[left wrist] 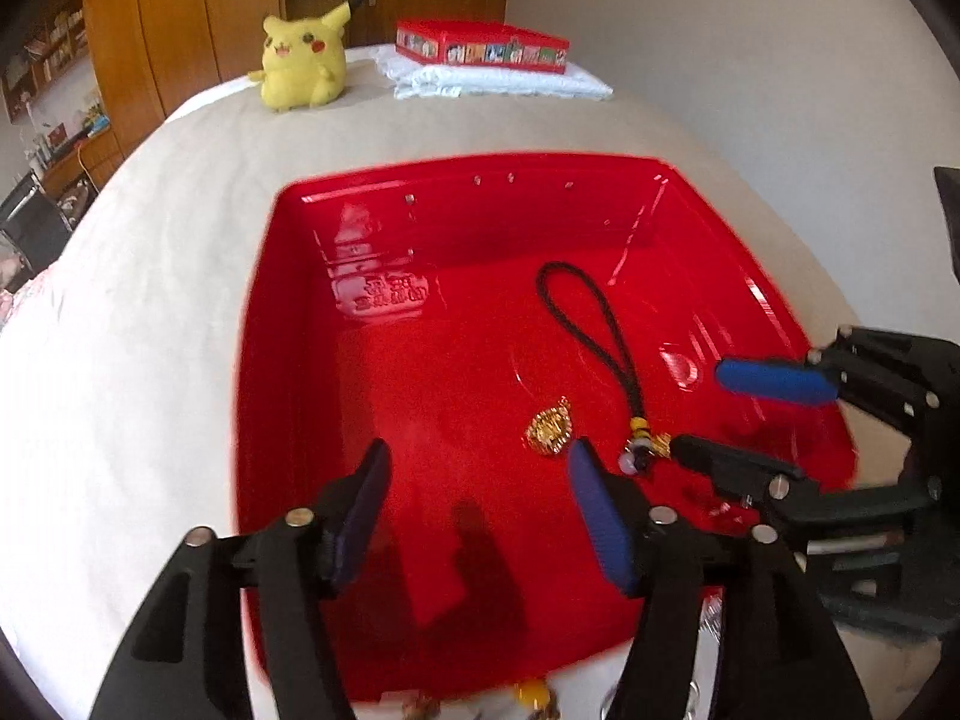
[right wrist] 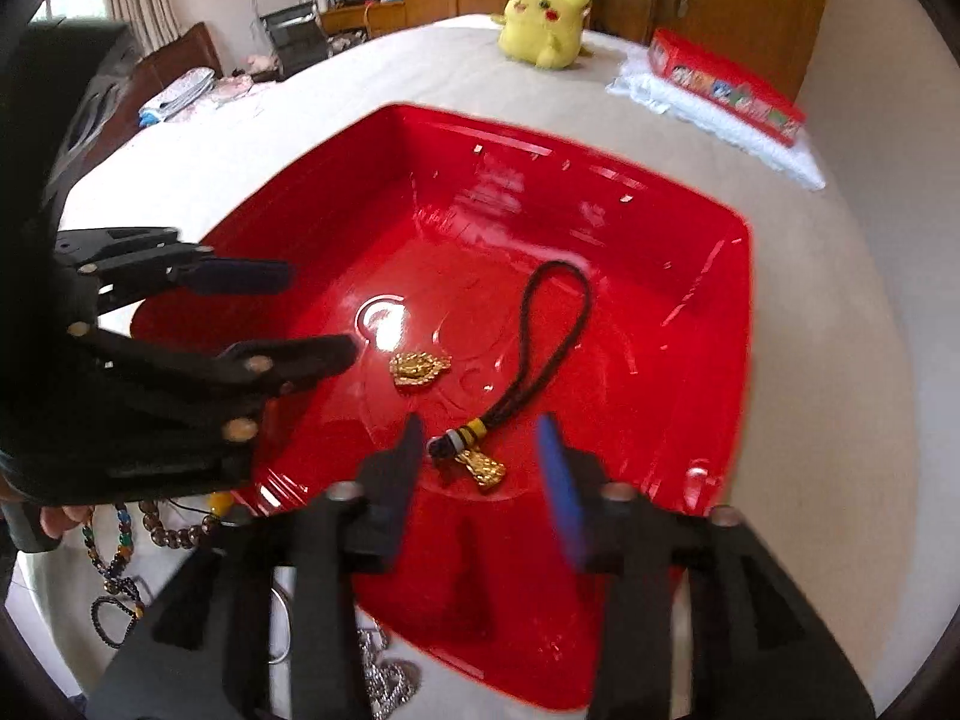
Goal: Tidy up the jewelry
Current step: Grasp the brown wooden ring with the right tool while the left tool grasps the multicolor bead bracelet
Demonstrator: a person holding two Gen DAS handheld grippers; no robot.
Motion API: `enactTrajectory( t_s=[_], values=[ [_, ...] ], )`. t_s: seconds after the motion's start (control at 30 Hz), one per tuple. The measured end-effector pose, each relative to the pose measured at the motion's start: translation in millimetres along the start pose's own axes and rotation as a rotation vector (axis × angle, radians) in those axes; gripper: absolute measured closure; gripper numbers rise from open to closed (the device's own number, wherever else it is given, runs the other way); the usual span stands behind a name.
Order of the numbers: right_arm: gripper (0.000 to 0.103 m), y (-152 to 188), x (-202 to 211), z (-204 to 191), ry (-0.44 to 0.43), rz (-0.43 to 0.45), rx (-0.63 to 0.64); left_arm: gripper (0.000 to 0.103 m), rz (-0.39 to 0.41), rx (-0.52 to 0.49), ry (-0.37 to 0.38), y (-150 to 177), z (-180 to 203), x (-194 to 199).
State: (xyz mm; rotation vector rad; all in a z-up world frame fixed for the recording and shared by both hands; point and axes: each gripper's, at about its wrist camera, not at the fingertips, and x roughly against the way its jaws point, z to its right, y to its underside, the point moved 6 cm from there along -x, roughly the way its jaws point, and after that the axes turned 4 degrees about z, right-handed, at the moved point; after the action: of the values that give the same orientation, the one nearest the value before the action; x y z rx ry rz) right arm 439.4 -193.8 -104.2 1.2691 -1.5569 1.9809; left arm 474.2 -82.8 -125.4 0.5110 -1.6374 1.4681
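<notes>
A red tray [left wrist: 288,360] [right wrist: 708,312] sits on a white bed. Inside lie a gold pendant [left wrist: 549,432] [right wrist: 419,367] and a black cord charm [left wrist: 600,330] [right wrist: 540,336] with a gold bead end [right wrist: 483,468]. My left gripper [left wrist: 477,480] is open and empty above the tray floor, left of the pendant; it also shows in the right wrist view [right wrist: 312,312]. My right gripper [right wrist: 480,450] is open, its jaws on either side of the charm's gold end; it shows in the left wrist view [left wrist: 702,414] too.
Bead bracelets [right wrist: 120,546], a silver chain [right wrist: 384,678] and a metal ring [right wrist: 279,630] lie on the bed near the tray's front edge. A yellow plush toy [left wrist: 303,60] and a red box [left wrist: 480,48] on folded white cloth sit at the far end.
</notes>
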Motion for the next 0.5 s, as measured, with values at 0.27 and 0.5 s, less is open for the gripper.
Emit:
enactTrajectory(
  t_s=[0.27,0.5],
  values=[
    [0.032,57.0,117.4,-19.2,-0.070,0.208,-0.015,0.018,0.144,-0.015,0.012,68.3,-17.2,109.8],
    [0.025,180.0,132.9,-40.6,-0.067,0.123,-0.103,0.014,0.059,-0.011,-0.081,185.0,-38.4,115.7]
  ],
)
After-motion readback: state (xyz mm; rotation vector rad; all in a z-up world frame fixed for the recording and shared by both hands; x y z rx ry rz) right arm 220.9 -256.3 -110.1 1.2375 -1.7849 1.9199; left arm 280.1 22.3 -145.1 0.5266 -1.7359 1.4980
